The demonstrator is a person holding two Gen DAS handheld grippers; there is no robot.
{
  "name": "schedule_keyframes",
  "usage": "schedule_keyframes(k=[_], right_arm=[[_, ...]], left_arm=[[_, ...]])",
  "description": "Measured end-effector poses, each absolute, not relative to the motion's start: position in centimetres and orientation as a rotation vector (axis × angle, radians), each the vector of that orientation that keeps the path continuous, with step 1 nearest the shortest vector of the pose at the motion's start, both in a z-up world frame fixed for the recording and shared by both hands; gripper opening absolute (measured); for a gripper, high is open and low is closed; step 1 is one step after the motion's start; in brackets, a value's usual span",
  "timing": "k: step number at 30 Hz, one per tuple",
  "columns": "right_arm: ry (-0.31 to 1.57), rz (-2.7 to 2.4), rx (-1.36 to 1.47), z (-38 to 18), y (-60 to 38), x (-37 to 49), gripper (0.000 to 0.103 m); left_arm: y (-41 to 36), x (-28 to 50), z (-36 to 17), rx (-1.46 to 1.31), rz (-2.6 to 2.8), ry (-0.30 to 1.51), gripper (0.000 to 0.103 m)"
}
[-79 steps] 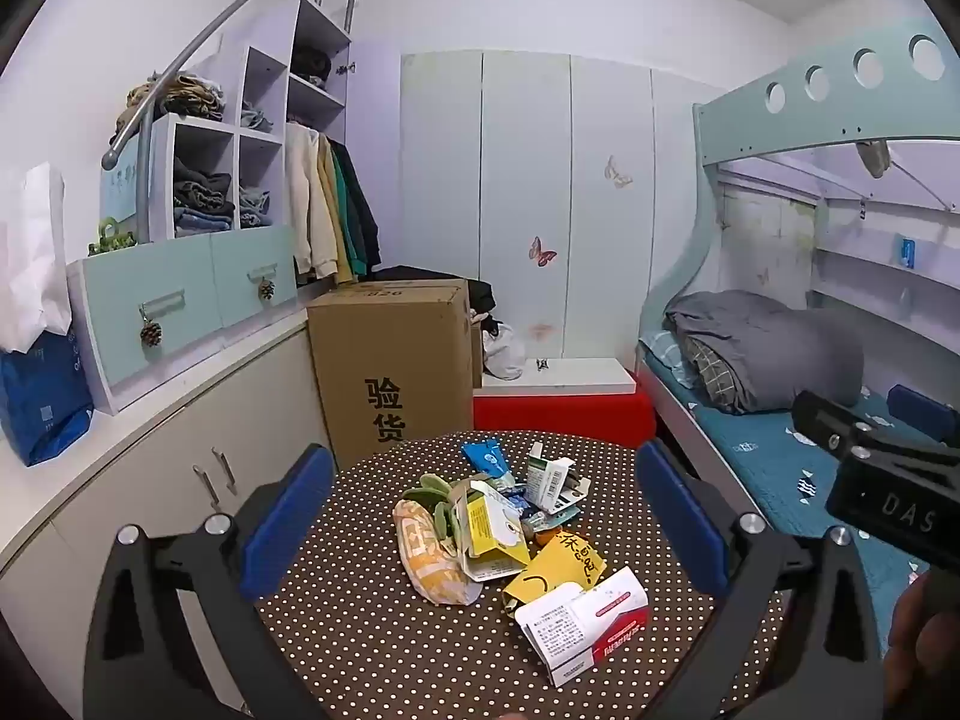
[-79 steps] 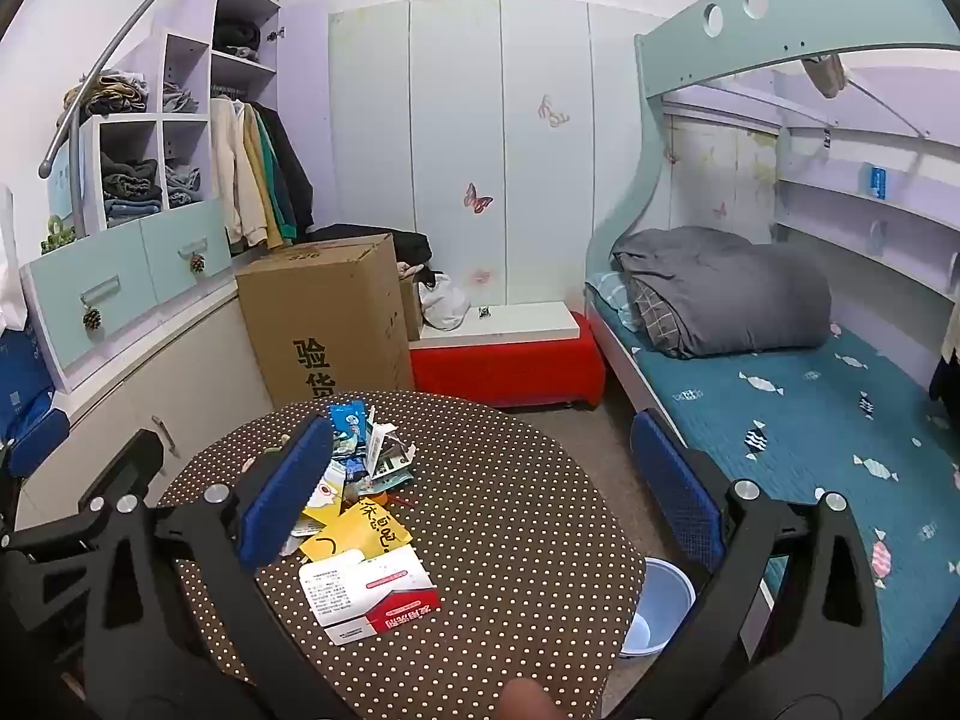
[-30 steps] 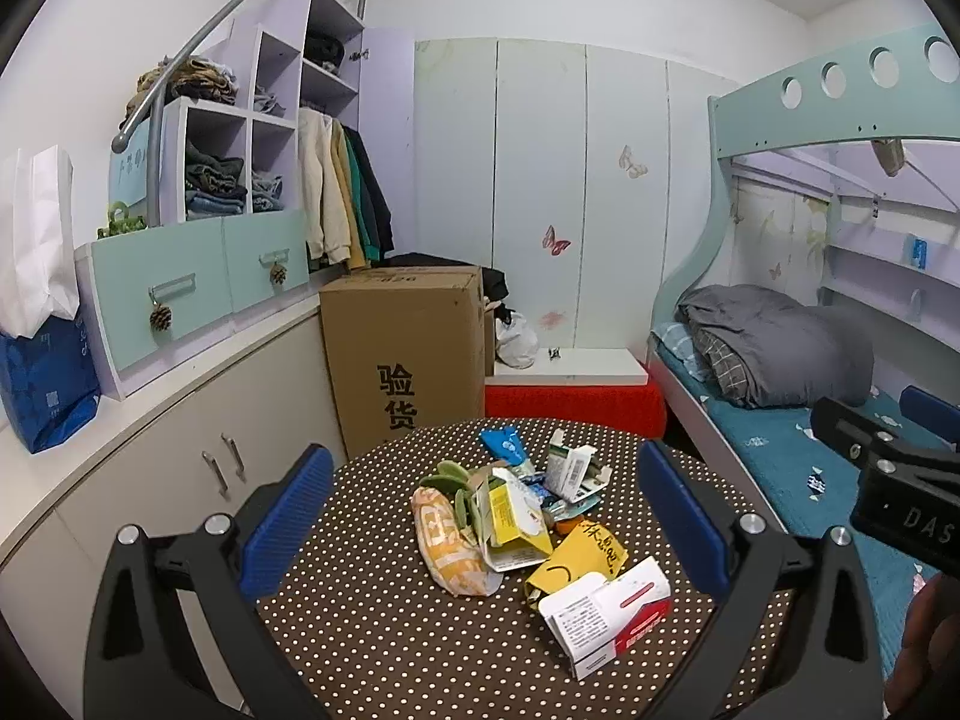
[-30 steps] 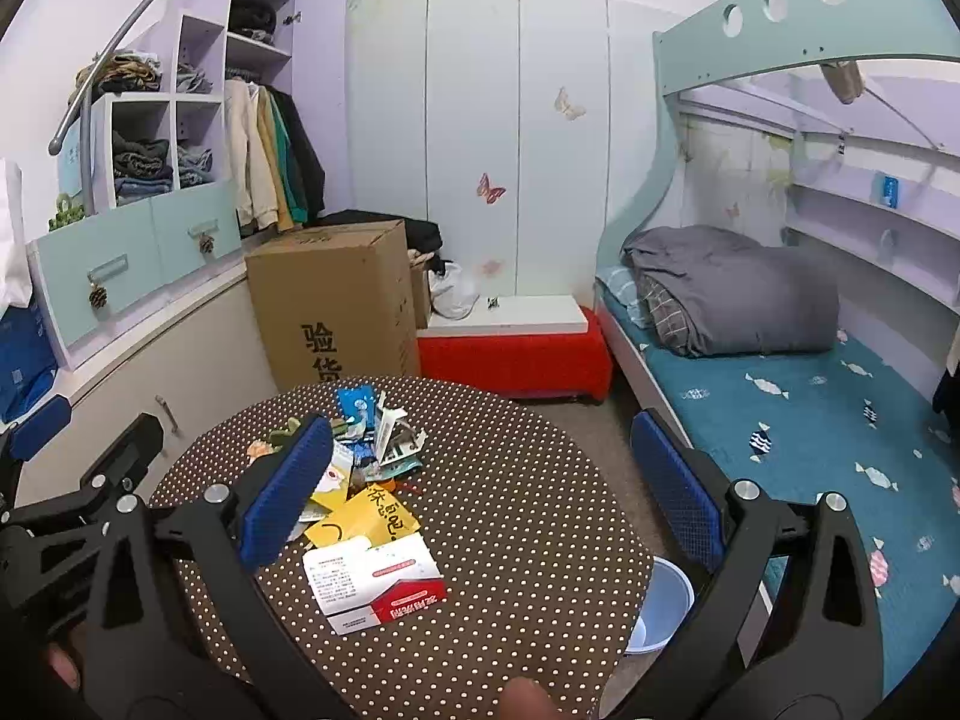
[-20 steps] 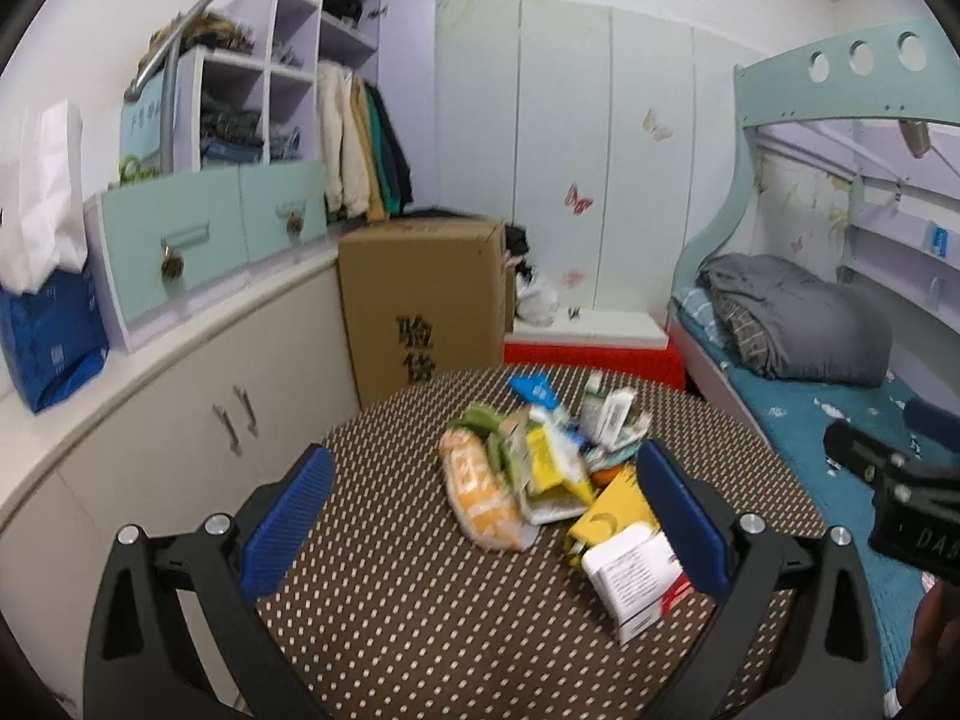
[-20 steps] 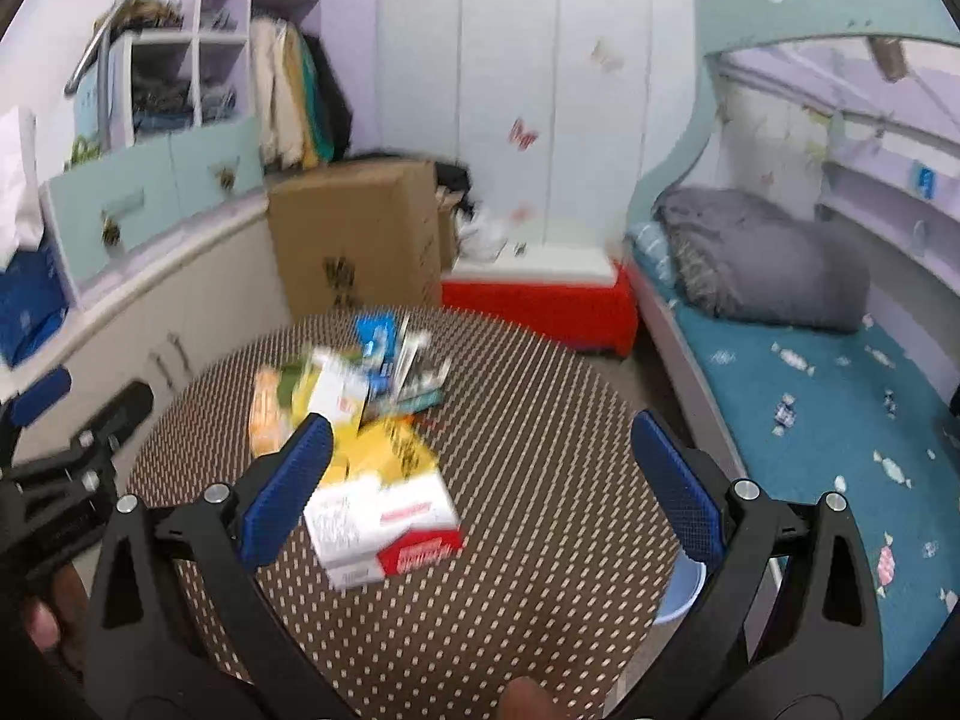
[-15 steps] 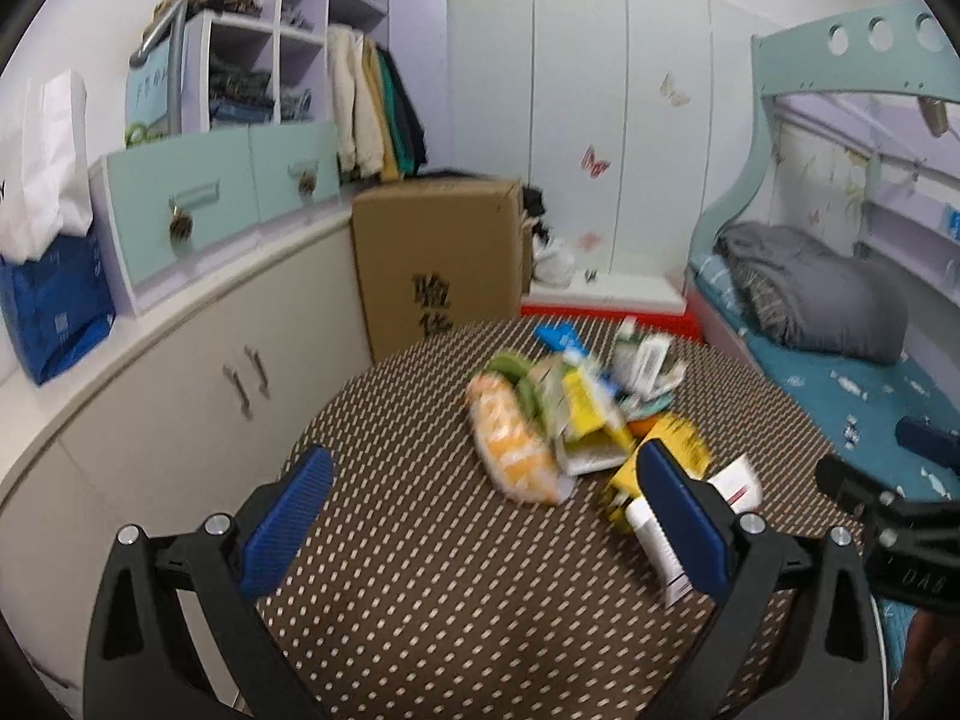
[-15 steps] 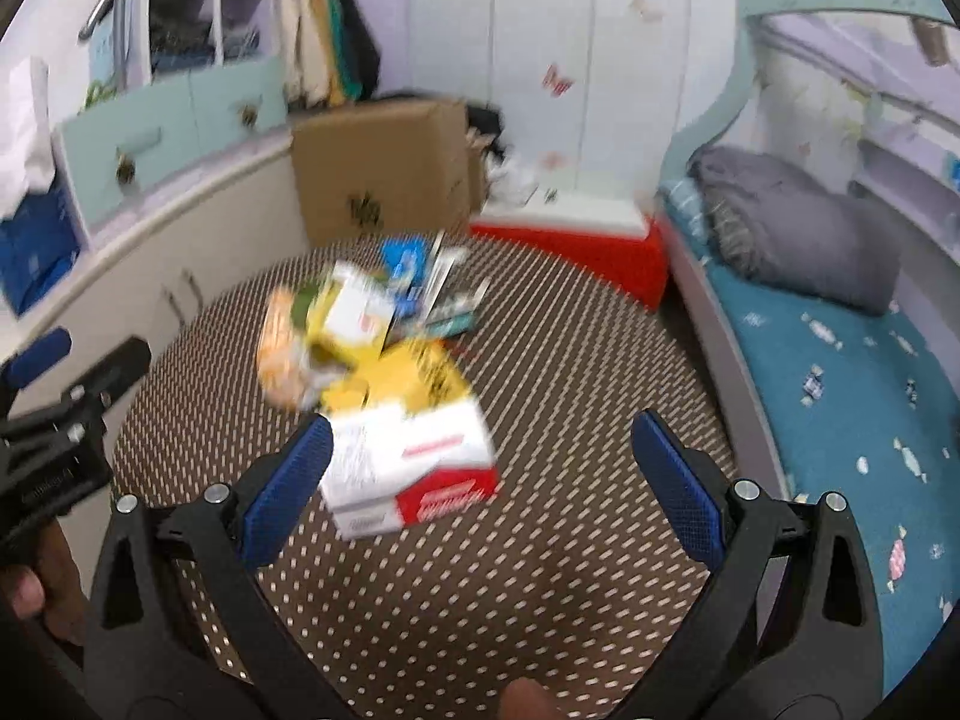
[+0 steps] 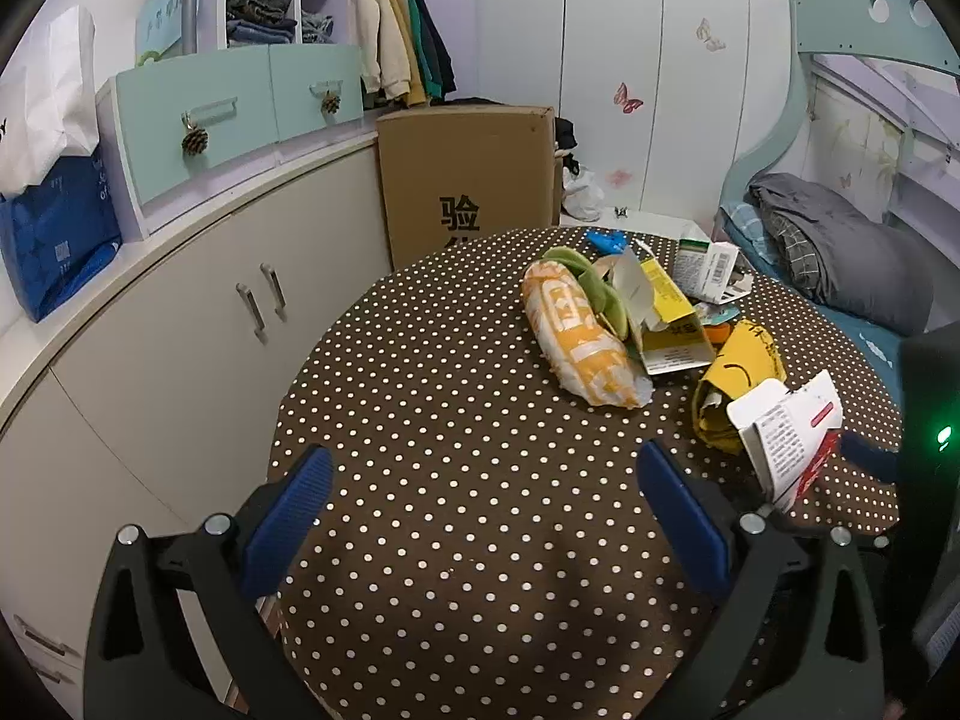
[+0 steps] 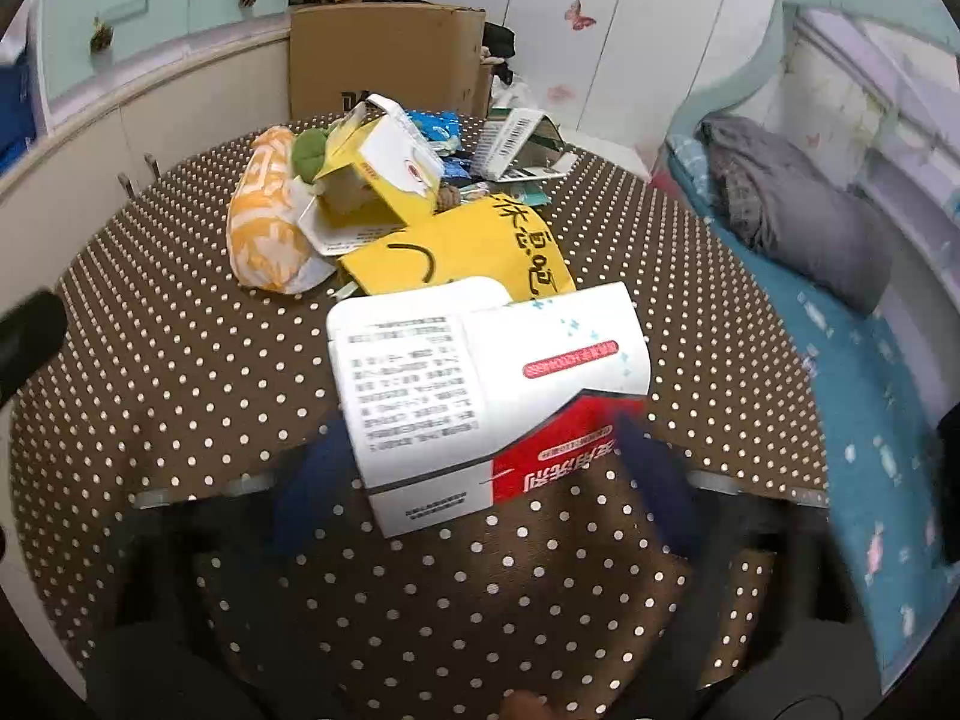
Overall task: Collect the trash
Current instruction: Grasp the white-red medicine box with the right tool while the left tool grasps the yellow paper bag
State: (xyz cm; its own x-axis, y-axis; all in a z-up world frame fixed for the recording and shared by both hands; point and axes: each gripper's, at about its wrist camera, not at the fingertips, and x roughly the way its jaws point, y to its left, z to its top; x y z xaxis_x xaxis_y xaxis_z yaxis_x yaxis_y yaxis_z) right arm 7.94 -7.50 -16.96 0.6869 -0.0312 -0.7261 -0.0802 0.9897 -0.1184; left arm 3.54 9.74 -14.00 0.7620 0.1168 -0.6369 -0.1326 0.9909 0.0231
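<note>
Trash [image 9: 654,318] crowds table's [image 9: 456,420] far-right edge; near-left half bare.

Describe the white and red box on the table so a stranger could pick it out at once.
Start at the round table with the brown, white-dotted cloth and find the pile of trash on it. The white and red box lies at the pile's near edge, just in front of the yellow bag. It alone has a red side and an open white flap.

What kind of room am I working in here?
Most likely a child's bedroom: a bunk bed with bedding, hanging clothes by cubby shelves, and butterfly stickers on the wardrobe doors.
</note>
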Motion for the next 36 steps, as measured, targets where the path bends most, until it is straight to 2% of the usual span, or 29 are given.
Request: schedule_keyframes(k=[1,2,5,9,10,11,12,13,14,21,22,23,28,33,34,36], right_arm=[[0.813,0.019,-0.144,-16.9,-7.8,8.0,0.041],[0.812,-0.001,-0.150,-16.9,-8.4,8.0,0.030],[0.827,0.014,-0.112,-17.2,-10.2,8.2,0.026],[0.817,0.035,-0.095,-16.8,-12.4,8.1,0.026],[0.817,0.038,-0.105,-16.8,-12.8,8.2,0.026],[0.821,0.036,-0.113,-16.6,-13.0,8.5,0.033],[0.821,0.036,-0.118,-16.6,-13.2,8.5,0.042],[0.816,0.048,-0.132,-16.7,-13.3,8.6,0.063],[0.811,0.057,-0.149,-16.7,-13.2,8.6,0.068],[0.767,0.100,-0.302,-16.8,-11.9,10.1,0.068],[0.777,0.116,-0.306,-17.0,-12.0,10.7,0.062],[0.792,0.137,-0.295,-17.1,-12.2,11.1,0.041],[0.757,0.148,-0.231,-16.3,-14.4,10.7,0.033],[0.730,0.153,-0.045,-15.2,-18.9,10.6,0.025],[0.727,0.158,-0.015,-15.1,-19.6,10.6,0.022],[0.721,0.162,0.047,-14.9,-21.3,10.6,0.017]], left_arm=[[9.8,3.7,-14.1,-0.024,0.131,0.692,0.099],[9.6,4.0,-14.1,-0.024,0.128,0.693,0.099],[8.9,4.9,-14.1,-0.019,0.089,0.693,0.099],[6.3,6.9,-14.0,0.024,0.018,0.684,0.099],[5.6,7.4,-14.0,0.038,-0.001,0.687,0.099],[4.7,8.1,-14.1,0.051,-0.029,0.693,0.099],[3.9,8.6,-14.2,0.060,-0.050,0.699,0.099],[3.2,9.3,-14.4,0.070,-0.069,0.703,0.099],[2.4,9.9,-14.6,0.079,-0.089,0.713,0.099],[0.0,11.9,-16.3,0.083,-0.144,0.778,0.099],[0.0,12.2,-16.6,0.076,-0.148,0.784,0.099],[0.0,12.4,-16.8,0.068,-0.154,0.792,0.099],[-0.1,13.4,-17.4,0.030,-0.198,0.820,0.099],[-1.2,14.1,-17.3,-0.003,-0.256,0.821,0.098],[-1.6,14.3,-17.3,-0.006,-0.266,0.820,0.096],[-2.5,14.7,-17.5,-0.007,-0.291,0.836,0.072]])
